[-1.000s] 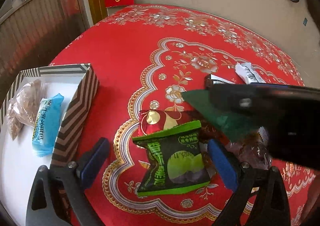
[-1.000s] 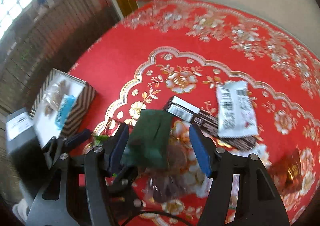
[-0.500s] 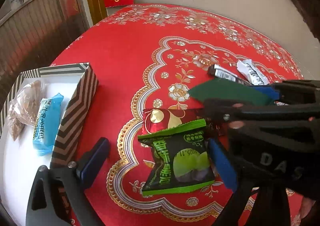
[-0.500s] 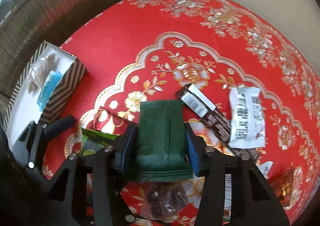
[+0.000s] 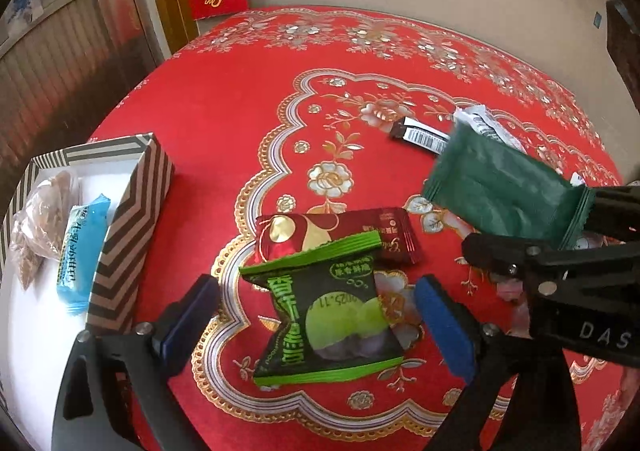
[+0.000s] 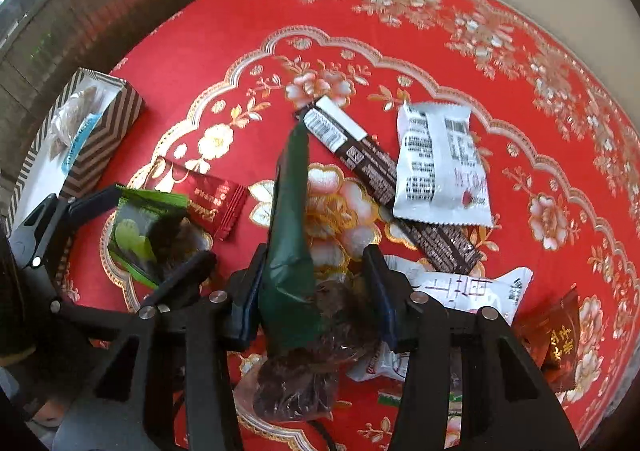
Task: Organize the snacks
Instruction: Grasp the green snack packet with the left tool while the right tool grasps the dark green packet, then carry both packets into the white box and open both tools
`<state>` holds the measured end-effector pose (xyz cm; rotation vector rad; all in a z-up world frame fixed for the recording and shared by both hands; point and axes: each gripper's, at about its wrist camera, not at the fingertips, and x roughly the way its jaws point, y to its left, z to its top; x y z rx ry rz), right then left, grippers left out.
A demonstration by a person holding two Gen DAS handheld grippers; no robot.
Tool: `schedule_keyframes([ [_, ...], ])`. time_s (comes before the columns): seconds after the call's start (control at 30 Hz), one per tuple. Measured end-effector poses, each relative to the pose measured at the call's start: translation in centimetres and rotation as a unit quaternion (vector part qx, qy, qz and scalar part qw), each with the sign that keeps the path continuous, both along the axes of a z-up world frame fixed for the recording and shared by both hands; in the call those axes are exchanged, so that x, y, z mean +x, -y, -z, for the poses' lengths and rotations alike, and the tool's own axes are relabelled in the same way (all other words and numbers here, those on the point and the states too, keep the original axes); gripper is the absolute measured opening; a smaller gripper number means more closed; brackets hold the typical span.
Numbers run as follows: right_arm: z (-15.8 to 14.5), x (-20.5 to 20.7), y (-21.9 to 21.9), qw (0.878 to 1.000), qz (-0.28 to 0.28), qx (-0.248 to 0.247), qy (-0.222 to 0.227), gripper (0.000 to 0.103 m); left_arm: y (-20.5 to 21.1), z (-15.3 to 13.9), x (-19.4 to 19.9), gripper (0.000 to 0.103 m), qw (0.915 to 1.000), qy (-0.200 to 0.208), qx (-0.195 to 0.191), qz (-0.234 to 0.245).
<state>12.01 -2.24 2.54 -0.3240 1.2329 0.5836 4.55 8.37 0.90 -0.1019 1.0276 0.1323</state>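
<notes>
Dark green foil filled the right gripper [image 6: 316, 303]: its jaws had closed partway on the tail end of a dark green packet [image 6: 290, 243], which stuck out ahead of the fingers, lifted off the red floral tablecloth [image 6: 224, 51]. Beyond its tip lay a brown bar [image 6: 384, 179] and a white packet [image 6: 440, 167]. The left gripper [image 5: 320, 319] hung wide open, holding nothing, with a green-and-black plum packet [image 5: 324, 315] lying flat between its blue pads and a maroon sachet [image 5: 384, 235] just ahead. Off to its left stood a chevron-striped box [image 5: 132, 219] holding a light-blue packet [image 5: 80, 251].
</notes>
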Motion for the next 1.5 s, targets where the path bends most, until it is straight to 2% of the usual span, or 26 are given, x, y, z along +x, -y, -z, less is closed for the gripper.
schedule_keyframes([
  [0.03,-0.2,0.1,0.0,1.000,0.000,0.002,-0.001,0.046,0.0,0.0,0.0,0.099,1.0000,-0.001,-0.001,0.000],
  [0.13,-0.9,0.4,-0.4,1.000,-0.001,-0.013,0.015,0.057,-0.1,-0.1,0.1,0.099,1.0000,-0.003,-0.007,0.000],
  [0.27,-1.6,0.2,-1.3,0.997,-0.027,-0.054,0.040,0.057,-0.3,-0.1,0.5,0.100,0.9999,-0.011,-0.007,-0.005],
  [0.43,-1.0,0.1,-2.2,0.993,-0.050,-0.092,0.049,0.057,0.0,0.0,0.8,0.099,0.9999,-0.012,0.001,-0.007],
  [0.5,-0.9,0.0,-2.5,0.993,-0.054,-0.095,0.053,0.050,-0.1,0.0,0.7,0.098,1.0000,-0.006,-0.002,-0.005],
  [0.57,-0.8,0.0,-2.5,0.991,-0.055,-0.099,0.066,0.047,-0.1,-0.3,0.3,0.083,1.0000,0.008,0.005,0.000],
  [0.6,-0.9,0.1,-2.2,0.991,-0.051,-0.098,0.075,0.047,0.0,-0.5,0.0,0.070,0.9998,0.017,0.005,0.006],
  [0.63,-0.9,0.2,-2.0,0.992,-0.046,-0.092,0.077,0.046,0.1,-0.6,-0.1,0.062,0.9997,0.020,0.005,0.010],
  [0.83,-2.2,0.1,0.7,0.997,0.003,-0.004,0.075,0.046,0.5,-0.9,-1.0,0.058,0.9985,0.027,-0.014,0.045],
  [0.97,-2.5,-0.6,2.1,0.996,0.028,0.045,0.071,0.046,0.0,-1.4,-1.6,0.057,0.9983,0.031,-0.024,0.044],
  [1.0,-2.7,-0.8,2.4,0.995,0.033,0.058,0.070,0.046,-0.2,-1.6,-1.7,0.055,0.9981,0.032,-0.029,0.044],
  [1.03,-2.8,-1.1,2.6,0.994,0.037,0.071,0.070,0.046,-0.4,-1.9,-2.0,0.047,0.9979,0.035,-0.032,0.043],
  [1.07,-3.1,-1.5,3.0,0.993,0.043,0.089,0.071,0.046,-0.5,-2.2,-2.3,0.046,0.9978,0.038,-0.034,0.043],
  [1.23,-3.7,-3.4,3.7,0.986,0.054,0.142,0.073,0.046,-1.4,-2.9,-3.4,0.046,0.9972,0.045,-0.040,0.043],
  [1.5,-3.6,-5.7,3.9,0.982,0.055,0.168,0.072,0.046,-1.9,-3.8,-4.8,0.046,0.9958,0.059,-0.045,0.054],
])
